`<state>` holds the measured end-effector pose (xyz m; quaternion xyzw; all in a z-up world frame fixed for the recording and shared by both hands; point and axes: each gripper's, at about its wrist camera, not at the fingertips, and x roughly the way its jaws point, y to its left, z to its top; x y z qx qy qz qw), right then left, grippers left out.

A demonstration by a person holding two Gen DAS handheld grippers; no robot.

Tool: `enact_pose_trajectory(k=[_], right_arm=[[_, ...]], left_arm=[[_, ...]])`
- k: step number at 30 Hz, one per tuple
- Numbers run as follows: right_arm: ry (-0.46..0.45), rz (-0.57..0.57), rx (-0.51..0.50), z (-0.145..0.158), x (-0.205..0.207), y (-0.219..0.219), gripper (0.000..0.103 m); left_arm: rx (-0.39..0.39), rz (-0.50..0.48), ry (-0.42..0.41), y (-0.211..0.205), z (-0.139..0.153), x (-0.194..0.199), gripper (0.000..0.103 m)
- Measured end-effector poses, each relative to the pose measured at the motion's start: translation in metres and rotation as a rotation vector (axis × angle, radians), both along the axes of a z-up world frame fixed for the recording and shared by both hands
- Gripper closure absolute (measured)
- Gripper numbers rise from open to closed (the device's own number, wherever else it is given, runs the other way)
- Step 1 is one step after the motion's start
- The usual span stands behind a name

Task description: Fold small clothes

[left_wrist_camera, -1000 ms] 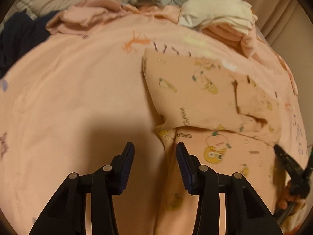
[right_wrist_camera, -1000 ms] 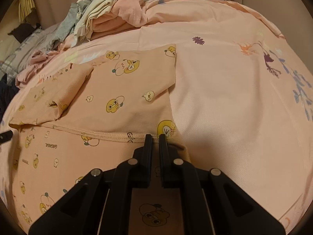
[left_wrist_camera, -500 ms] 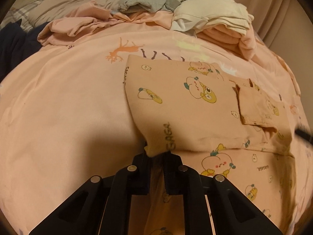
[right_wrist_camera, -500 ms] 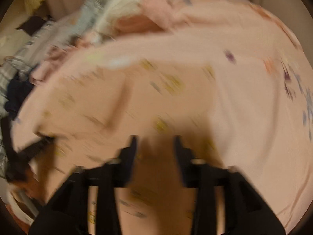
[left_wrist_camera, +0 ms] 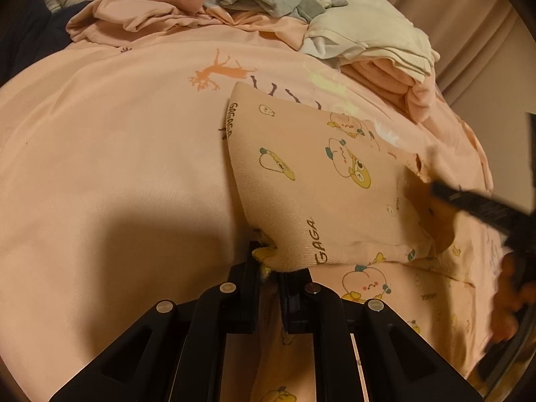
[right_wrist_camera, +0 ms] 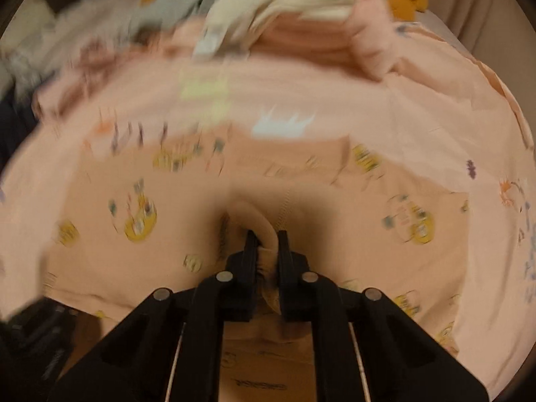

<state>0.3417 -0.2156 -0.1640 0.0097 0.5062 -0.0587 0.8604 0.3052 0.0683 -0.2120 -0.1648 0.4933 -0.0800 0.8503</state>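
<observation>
- I am pinching a folded corner of the small peach garment (left_wrist_camera: 311,181) in my left gripper (left_wrist_camera: 270,264), its jaws nearly together with the cloth bunched between them.
- The garment, printed with little yellow and pink cartoon figures and the word GAGA, is lying on the pink bedsheet (left_wrist_camera: 117,154), its upper layer doubled over the lower one.
- My right gripper (right_wrist_camera: 265,244) is closing on a rolled bit of the same garment (right_wrist_camera: 160,254); the cloth is sitting between the jaws, and the pads seem to be pressing on it, though that view is blurring too much to be certain.
- From the left wrist view, my right gripper (left_wrist_camera: 475,204) is showing as a dark smear over the garment's right edge, with my hand (left_wrist_camera: 509,301) behind it.
- A heap of other clothes (left_wrist_camera: 368,33), cream, grey and pink, is sitting at the far side of the bed, well apart from the garment I am working on.
- A dark piece of fabric (left_wrist_camera: 30,33) is lying at the far left edge.
</observation>
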Motion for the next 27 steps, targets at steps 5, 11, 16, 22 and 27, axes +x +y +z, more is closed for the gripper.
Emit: enact_pose_trajectory(k=[5,11,16,22,27], right_arm=[[-0.098,-0.051,0.062,0.042,-0.021,-0.055,0.093],[-0.076,-0.167,0.169,0.020,-0.039,-0.107,0.093],[-0.010,-0.216,0.226,-0.012,-0.054,-0.127,0.090],[-0.010,-0.260,0.230,-0.005,-0.070,-0.150,0.087],[-0.068,-0.253,0.147,0.028,-0.085,-0.155,0.086]], left_arm=[[0.037,0.013,0.010,-0.005,0.002,0.002,0.091],[0.162,-0.020,-0.029,-0.021,0.005,-0.002,0.091],[0.110,-0.006,-0.022,-0.012,0.004,0.001,0.091],[0.089,-0.048,0.023,0.000,0.021,-0.018,0.091],[0.289,-0.067,-0.142,-0.006,0.070,-0.046,0.091]])
